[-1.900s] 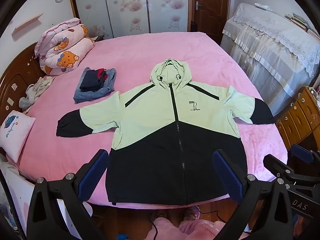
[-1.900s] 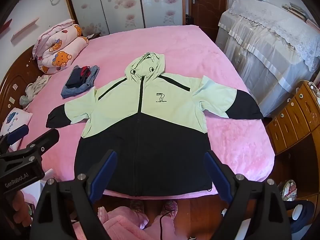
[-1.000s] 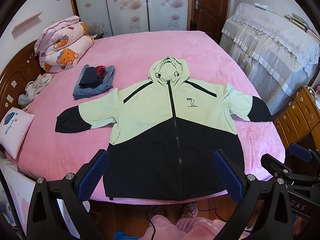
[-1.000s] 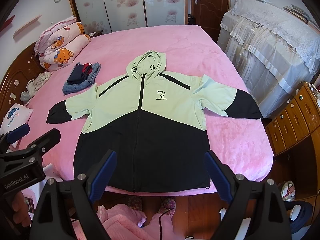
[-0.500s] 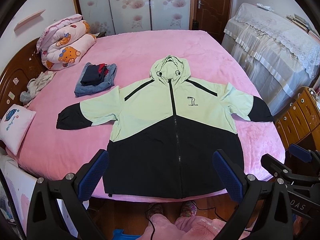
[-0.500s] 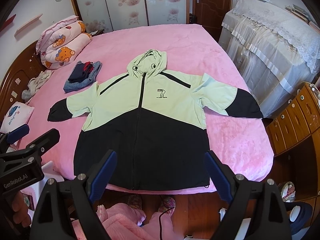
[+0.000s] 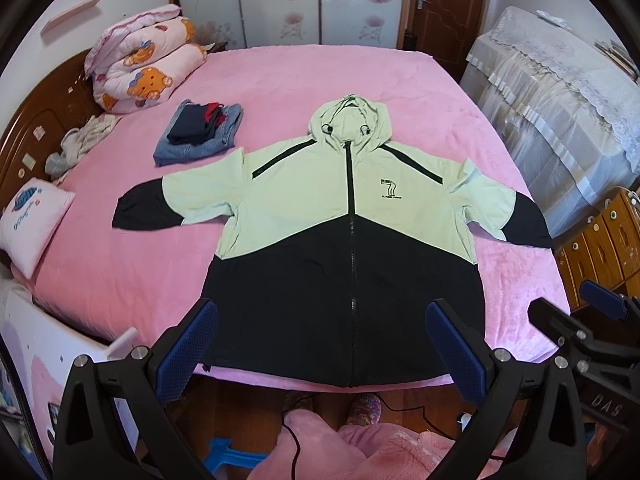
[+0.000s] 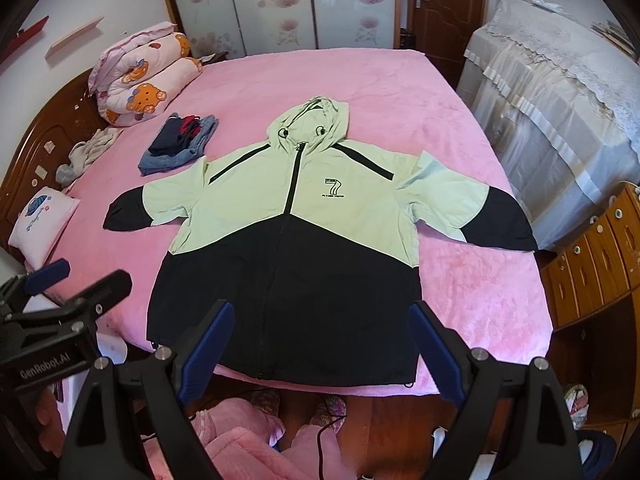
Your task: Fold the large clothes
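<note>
Little has changed over the last two seconds: the hooded jacket (image 7: 348, 240) lies where it was, spread flat and face up on the pink bed (image 7: 280, 80), zipped, hood away from the person, both sleeves out to the sides, black hem at the near edge of the bed. Only the views have drifted slightly, so the hem now sits a bit higher in both wrist views; both tools seem to have backed off or lifted a touch. The left gripper (image 7: 320, 344) is wide open and holds nothing, hovering short of the hem; the right gripper (image 8: 322, 344) is the same, jaws spread, empty, clear of the cloth. Folded jeans pile (image 7: 200, 136) and rolled quilt (image 7: 140, 72) sit well apart on the left side of the bed. Judgement: folding has not begun; this is the setup pause, and the likely first move is reaching for a sleeve or a hem corner.
</note>
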